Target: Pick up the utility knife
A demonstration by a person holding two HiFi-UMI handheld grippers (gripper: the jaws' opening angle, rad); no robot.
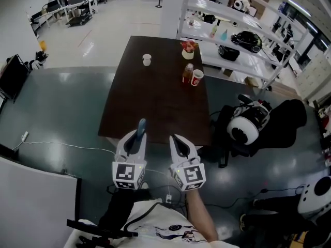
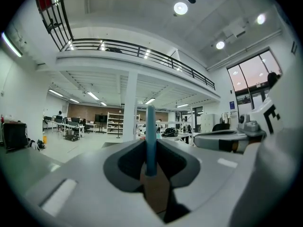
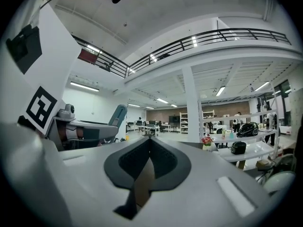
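My tongs and shirt
I am wearing a white printed shirt (image 1: pixel 155 222) behind the tongs; left gripper (image 1: pixel 136 138) and right gripper (image 1: pixel 179 142) are showing white shells, dark pads (image 3: pixel 124 162), black-and-white marker cubes (image 1: pixel 128 173).

I count two tongs at the bottom of the frame, the left tongs (image 1: pixel 136 134) and the right tongs (image 1: pixel 179 138), and one blue utility knife (image 1: pixel 141 127). One dark worktop (image 1: pixel 150 102) carries four things: one white cup (image 1: pixel 147 60), one red cup (image 1: pixel 197 77), one bottle (image 1: pixel 187 72) and one flower pot (image 1: pixel 188 50). At upper right I see one shelf rack (image 1: pixel 258 61).
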